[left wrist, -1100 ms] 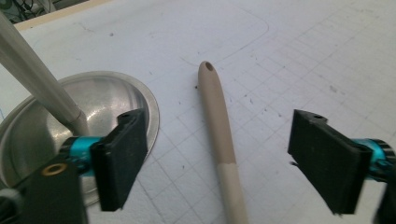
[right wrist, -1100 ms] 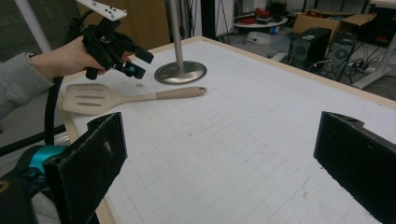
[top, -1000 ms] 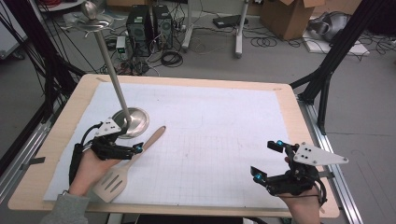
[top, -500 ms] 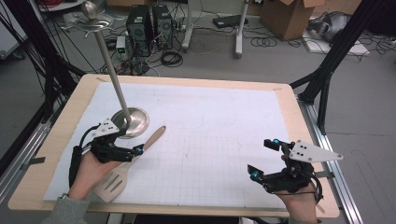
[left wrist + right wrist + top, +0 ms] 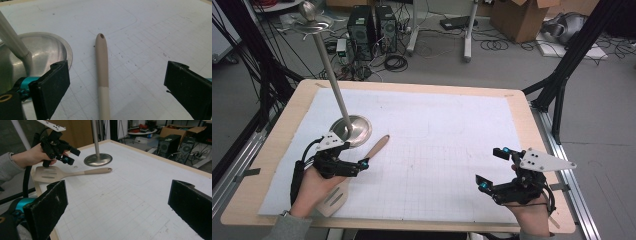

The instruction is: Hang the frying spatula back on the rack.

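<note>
Low over the spatula [image 5: 103, 75] hovers the left tool [image 5: 344, 162] — jaws spread wide.

Spatula [image 5: 357, 170] right of stand base [image 5: 354, 129]

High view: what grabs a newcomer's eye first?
The tall metal stand rising from its round base at the table's left. Just beside it lies a beige spatula, with the left hand-held gripper open over its handle. The right hand-held gripper waits open at the near right.
</note>
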A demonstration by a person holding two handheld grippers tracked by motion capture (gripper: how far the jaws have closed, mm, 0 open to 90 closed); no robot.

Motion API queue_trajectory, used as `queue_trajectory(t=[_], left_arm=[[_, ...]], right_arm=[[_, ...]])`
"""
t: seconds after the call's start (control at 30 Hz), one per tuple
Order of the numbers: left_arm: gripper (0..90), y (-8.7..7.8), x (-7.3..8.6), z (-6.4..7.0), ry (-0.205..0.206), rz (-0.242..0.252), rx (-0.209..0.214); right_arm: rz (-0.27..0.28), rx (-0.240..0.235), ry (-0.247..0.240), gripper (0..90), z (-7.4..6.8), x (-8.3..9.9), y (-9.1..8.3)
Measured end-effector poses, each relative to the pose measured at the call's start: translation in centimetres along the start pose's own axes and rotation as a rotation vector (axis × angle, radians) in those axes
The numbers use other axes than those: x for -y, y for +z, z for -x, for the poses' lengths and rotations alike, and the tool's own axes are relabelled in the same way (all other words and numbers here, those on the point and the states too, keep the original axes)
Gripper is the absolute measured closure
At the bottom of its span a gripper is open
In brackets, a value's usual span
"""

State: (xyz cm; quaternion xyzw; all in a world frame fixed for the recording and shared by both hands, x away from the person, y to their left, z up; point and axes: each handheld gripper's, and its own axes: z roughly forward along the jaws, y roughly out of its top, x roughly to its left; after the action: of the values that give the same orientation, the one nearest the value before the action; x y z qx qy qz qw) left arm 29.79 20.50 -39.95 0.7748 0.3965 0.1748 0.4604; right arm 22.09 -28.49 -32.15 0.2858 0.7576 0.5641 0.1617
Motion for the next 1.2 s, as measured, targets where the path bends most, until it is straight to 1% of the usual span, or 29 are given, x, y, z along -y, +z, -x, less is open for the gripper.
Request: queue_trajectory(t=[0.1,0.2,0.23,0.27,0.33,0.4,0.47,0.57,0.63,0.73,0.87,0.93,1.03,1.07,1.13,1.17,1.2], left_arm=[[7.1,0.0,0.3,0.2,-0.013,0.003,-0.009],[7.2,0.2,0.4,0.2,-0.006,0.004,-0.013],[7.2,0.3,0.5,0.2,-0.012,0.005,-0.019],[7.2,0.4,0.5,0.2,-0.01,0.002,-0.029],[7.4,0.5,0.7,0.2,-0.015,0.002,-0.032],[7.6,0.7,0.8,0.3,-0.012,-0.006,-0.041],[8.0,0.8,0.8,0.4,-0.009,-0.003,-0.047],[8.1,1.1,0.9,0.6,-0.001,-0.012,-0.051],[8.4,1.2,1.0,0.6,0.003,-0.017,-0.055],[9.3,1.4,1.3,0.5,0.011,-0.031,-0.071],[10.3,1.5,1.5,0.3,0.003,-0.032,-0.085],[11.9,1.5,1.7,0.2,-0.002,-0.033,-0.082],[20.7,1.4,1.8,0.2,-0.005,-0.028,-0.086],[20.7,1.4,1.9,0.2,-0.008,-0.027,-0.09],[21.9,1.4,2.0,0.0,-0.023,-0.034,-0.088],[22.0,1.4,2.1,-0.1,-0.035,-0.033,-0.092],[22.2,1.4,2.2,-0.2,-0.039,-0.036,-0.095]], right_arm=[[-0.008,-0.009,-0.005,1.4,-0.1,0.0,0.3],[-0.009,-0.017,-0.004,1.4,-0.1,-0.1,0.4],[-0.008,-0.018,-0.006,1.4,-0.1,-0.1,0.5],[-0.008,-0.02,-0.006,1.4,-0.1,-0.1,0.5],[-0.008,-0.021,-0.007,1.4,-0.1,-0.1,0.4],[-0.004,-0.018,-0.007,1.4,0.0,-0.1,0.4],[-0.001,-0.017,-0.003,1.5,0.0,-0.1,0.3],[-0.002,-0.014,0.0,1.4,0.0,-0.1,0.2],[-0.002,-0.014,-0.002,1.4,0.0,0.0,0.2],[-0.004,-0.016,0.002,1.4,-0.1,0.0,0.2],[-0.004,-0.014,-0.002,1.4,0.0,0.1,0.2],[-0.004,-0.014,0.0,1.4,0.1,0.1,0.3],[-0.009,-0.016,0.003,1.4,0.0,0.1,0.3],[-0.009,-0.016,0.003,1.4,0.0,0.1,0.3],[-0.011,-0.016,0.0,1.4,0.0,0.1,0.4],[-0.014,-0.016,0.003,1.4,-0.1,0.1,0.4],[-0.013,-0.016,-0.001,1.4,-0.1,0.1,0.5]])
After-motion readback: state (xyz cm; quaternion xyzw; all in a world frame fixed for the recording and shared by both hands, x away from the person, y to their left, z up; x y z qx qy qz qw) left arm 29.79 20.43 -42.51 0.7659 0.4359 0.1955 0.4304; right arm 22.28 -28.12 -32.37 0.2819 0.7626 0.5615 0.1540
